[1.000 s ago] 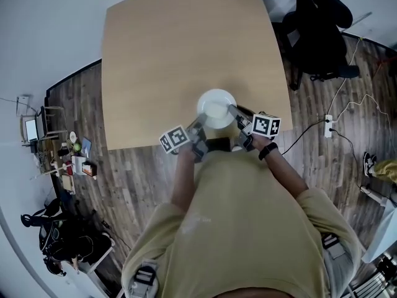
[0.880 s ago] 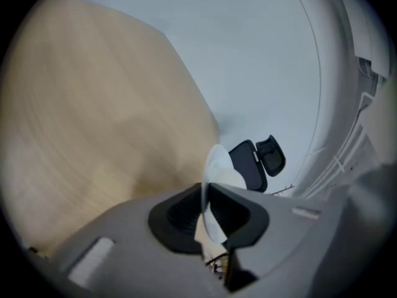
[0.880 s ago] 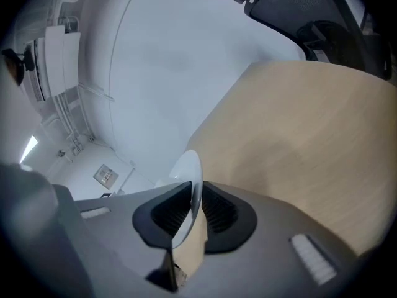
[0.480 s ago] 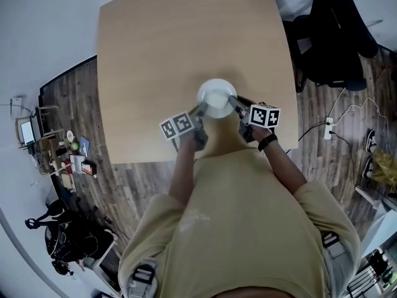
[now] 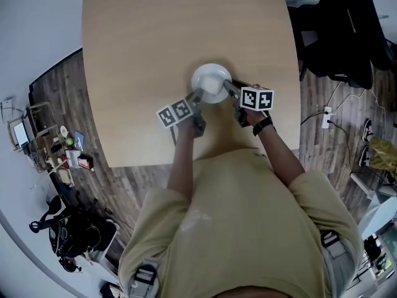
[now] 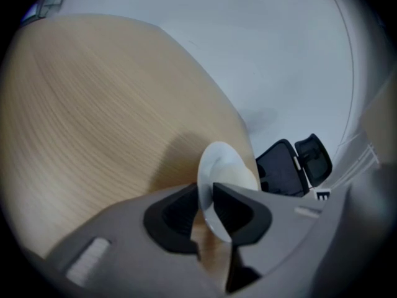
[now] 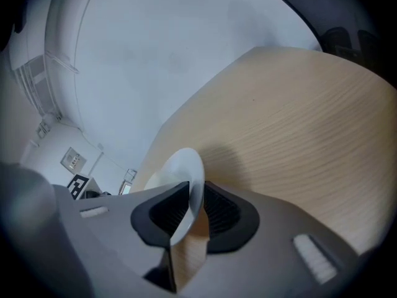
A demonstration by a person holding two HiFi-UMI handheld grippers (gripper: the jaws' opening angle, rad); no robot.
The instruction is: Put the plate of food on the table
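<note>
Plate of food (image 5: 209, 82) hangs low over the worktop (image 5: 136, 42), pinched between my claws: left claw (image 5: 197, 95) on its left rim, right claw (image 5: 227, 89) on its right, jaws just easing wider.

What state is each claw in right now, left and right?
Left claw: closed on the plate rim, jaws just easing open.
Right claw: closed on the plate's opposite rim, jaws also just easing open.

Tan short-sleeved shirt (image 5: 236, 228) and black wristband (image 5: 263, 126).
</note>
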